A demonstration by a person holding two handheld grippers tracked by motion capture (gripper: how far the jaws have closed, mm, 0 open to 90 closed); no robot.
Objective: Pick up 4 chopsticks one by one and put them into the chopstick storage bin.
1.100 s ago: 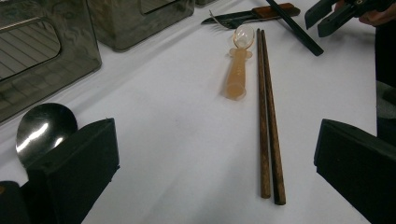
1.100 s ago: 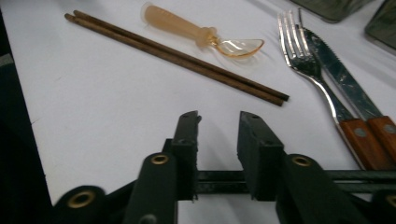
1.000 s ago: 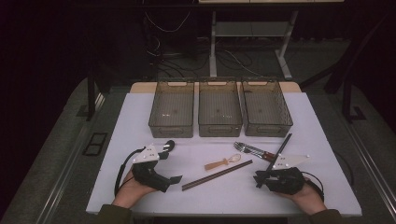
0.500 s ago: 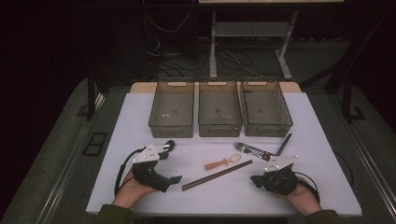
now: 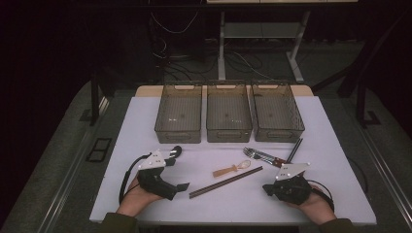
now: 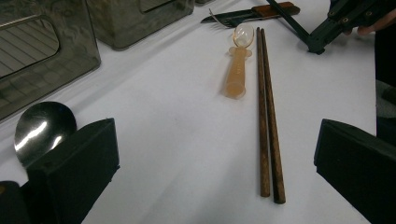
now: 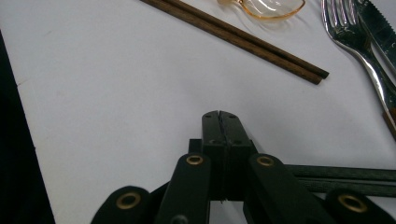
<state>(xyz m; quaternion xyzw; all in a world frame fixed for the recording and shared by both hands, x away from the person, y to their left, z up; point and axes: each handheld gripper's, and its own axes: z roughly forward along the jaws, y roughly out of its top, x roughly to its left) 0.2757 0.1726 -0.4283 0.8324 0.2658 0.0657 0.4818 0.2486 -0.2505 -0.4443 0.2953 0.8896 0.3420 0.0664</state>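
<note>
Both grippers rest low on the table (image 5: 145, 116), one in each of my hands near its front edge. My right gripper (image 7: 219, 122) has just closed, its jaws pressed flat together with nothing between them, pointing toward the chopsticks (image 7: 233, 38) that lie a little ahead of it. My left gripper (image 6: 212, 154) stands wide apart and empty, with a metal spoon (image 6: 43, 127) just beside one jaw. The chopsticks (image 5: 226, 182) lie side by side, touching, slanted across the middle of the table between my two hands, with an amber plastic spoon (image 5: 232, 170) just beside them and a fork (image 5: 257, 154) and knife beyond, in front of three empty bins (image 5: 229, 132). I judge the chopsticks to be light, stiff wood, thin and lying flat, so they may roll or split apart when pinched; a grip across both near the middle, jaws square to their length, should keep them together and level. The amber spoon looks lighter still and slick. My right hand (image 5: 311, 204) cups its gripper from behind, wrist low, jaws aimed left and forward along the surface; my left hand (image 5: 138, 196) holds its gripper aimed rightward at the same pair.
</note>
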